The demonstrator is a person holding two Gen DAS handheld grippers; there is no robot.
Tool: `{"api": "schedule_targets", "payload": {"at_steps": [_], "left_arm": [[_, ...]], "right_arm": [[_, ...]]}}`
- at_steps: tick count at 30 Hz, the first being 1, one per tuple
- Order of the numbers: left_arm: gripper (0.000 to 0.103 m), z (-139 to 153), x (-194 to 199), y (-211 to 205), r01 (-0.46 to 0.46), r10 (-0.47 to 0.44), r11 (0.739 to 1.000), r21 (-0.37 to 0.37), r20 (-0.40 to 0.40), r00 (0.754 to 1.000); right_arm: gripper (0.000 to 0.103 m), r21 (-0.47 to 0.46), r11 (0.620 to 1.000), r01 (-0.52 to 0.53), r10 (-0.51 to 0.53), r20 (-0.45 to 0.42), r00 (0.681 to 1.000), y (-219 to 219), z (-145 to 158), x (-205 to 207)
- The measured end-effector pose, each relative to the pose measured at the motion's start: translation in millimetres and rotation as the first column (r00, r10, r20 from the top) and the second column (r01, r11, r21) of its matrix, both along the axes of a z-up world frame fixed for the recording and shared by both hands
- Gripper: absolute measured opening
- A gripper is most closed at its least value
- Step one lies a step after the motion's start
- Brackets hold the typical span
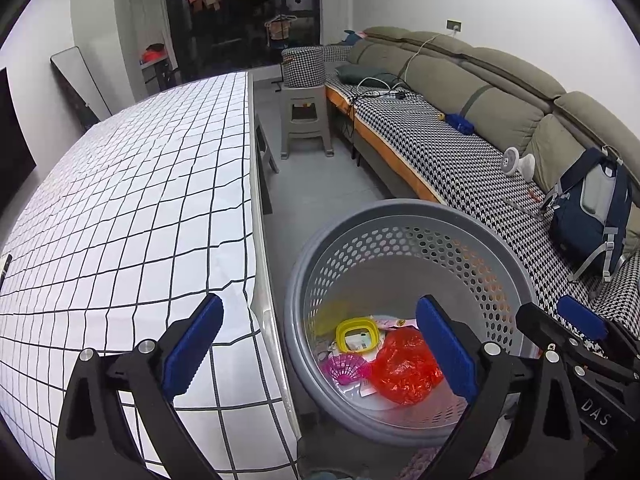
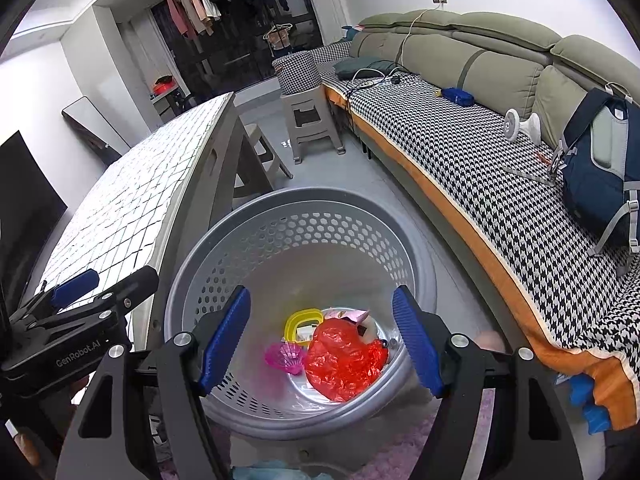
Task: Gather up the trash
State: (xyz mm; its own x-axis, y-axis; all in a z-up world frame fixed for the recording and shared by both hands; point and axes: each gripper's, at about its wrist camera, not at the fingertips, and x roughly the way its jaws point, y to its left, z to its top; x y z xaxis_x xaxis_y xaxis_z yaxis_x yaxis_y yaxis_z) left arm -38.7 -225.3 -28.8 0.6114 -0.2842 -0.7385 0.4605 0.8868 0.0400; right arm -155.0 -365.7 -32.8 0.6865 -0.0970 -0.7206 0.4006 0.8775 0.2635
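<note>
Trash, a red plastic bag (image 2: pixel 344 360), yellow lid (image 2: pixel 302 322) and pink piece (image 2: pixel 285 356), lies in the grey basket (image 2: pixel 224 248) beside the table (image 1: pixel 120 208); both tongs, left (image 1: pixel 320 354) and right (image 2: pixel 322 342), hover wide and empty, so collecting looks done.

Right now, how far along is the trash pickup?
Done: red plastic bag, yellow ring and pink shell-shaped piece lie in the grey basket. In hand: nothing; left claw and right claw are open. Left: no loose trash visible on the checked tabletop.
</note>
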Motion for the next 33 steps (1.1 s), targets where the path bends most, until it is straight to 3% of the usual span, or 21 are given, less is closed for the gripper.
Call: {"api": "schedule_targets", "payload": {"at_steps": [33], "left_arm": [[0.095, -2.3, -0.9, -6.3, -0.014, 0.013, 0.999, 0.029, 0.011, 1.000]], "right_arm": [[0.071, 0.002, 1.000, -0.005, 0.005, -0.001, 1.000, 2.6, 0.6, 0.7]]}}
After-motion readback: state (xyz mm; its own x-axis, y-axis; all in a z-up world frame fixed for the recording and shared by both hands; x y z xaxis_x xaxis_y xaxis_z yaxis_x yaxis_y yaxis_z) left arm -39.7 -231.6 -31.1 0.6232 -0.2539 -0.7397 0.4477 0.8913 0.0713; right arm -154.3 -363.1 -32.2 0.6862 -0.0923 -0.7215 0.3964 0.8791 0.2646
